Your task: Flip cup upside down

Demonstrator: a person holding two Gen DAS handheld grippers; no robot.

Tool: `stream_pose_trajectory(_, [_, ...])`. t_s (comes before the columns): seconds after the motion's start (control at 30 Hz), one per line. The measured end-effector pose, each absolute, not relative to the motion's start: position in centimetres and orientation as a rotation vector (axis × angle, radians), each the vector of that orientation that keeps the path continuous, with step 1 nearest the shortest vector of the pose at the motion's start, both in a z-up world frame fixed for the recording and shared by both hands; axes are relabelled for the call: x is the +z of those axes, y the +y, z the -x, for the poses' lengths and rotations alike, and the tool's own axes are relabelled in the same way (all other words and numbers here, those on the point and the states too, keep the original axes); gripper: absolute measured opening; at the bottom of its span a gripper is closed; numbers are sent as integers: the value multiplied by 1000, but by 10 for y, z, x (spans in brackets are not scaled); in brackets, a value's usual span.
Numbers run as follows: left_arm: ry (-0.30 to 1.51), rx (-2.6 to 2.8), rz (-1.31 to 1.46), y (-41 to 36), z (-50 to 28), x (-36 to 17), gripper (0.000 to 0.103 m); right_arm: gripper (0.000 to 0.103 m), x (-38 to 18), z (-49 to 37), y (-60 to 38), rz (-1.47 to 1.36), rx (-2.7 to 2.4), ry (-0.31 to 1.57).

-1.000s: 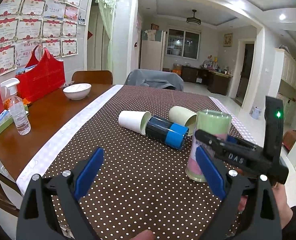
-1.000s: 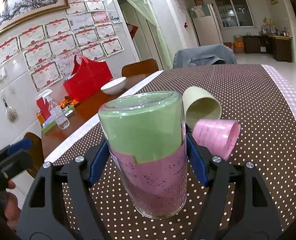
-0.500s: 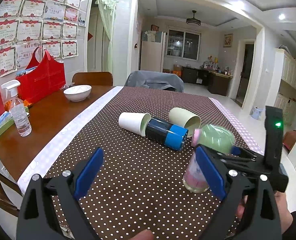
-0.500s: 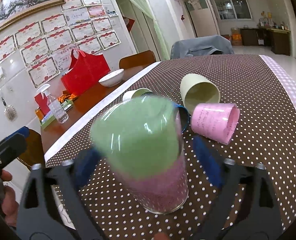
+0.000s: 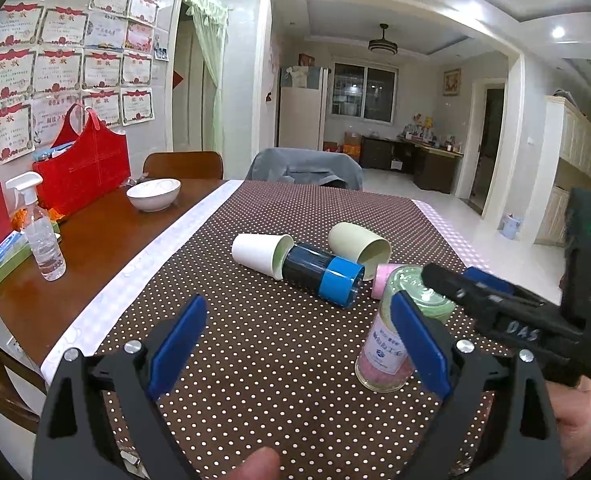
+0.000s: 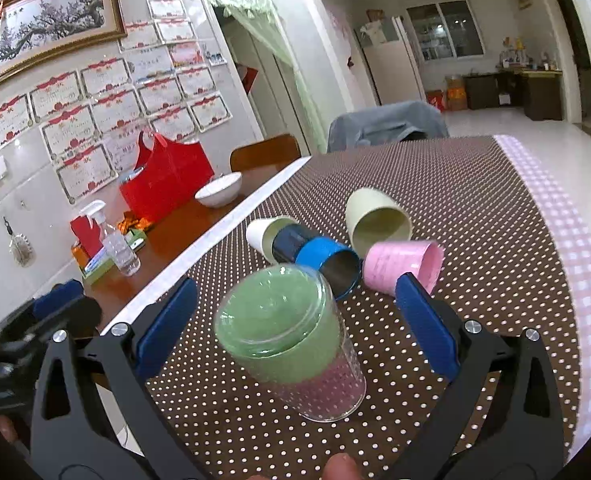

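Glass cup [image 6: 295, 340] set upside down on dotted tablecloth [image 6: 475, 208], rim down, base up; flip judged done. Right gripper [image 6: 295, 320] spread wide, nothing held, cup freed between fingers. Left gripper [image 5: 295, 344] wide open, empty, kept clear.

Centre frame my cup [image 6: 291, 344] stands on the tablecloth [image 6: 475, 208], other cups [image 6: 379, 220] lying behind it, bowl [image 6: 218, 191] upper left.

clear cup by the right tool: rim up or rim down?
Rim down. The clear cup stands inverted on the dotted cloth, closed base on top, free between the right tool's open fingers.
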State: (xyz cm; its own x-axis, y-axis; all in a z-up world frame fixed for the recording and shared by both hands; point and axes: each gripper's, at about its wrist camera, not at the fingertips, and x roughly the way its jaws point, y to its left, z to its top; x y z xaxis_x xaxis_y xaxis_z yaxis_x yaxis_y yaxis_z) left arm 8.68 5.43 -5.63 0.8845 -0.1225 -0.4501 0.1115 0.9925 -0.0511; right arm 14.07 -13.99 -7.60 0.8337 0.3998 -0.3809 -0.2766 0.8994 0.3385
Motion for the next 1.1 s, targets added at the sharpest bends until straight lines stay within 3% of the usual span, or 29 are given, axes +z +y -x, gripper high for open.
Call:
stream_pose_trajectory(0.43, [407,-117,-16,38,-61,-32,95,97,-30,-93,-164,-271,235,388])
stream_pose_trajectory(1.1, [349,-84,-53,16,-32,-9,99,97,-13,-39,-167,-191,82,332])
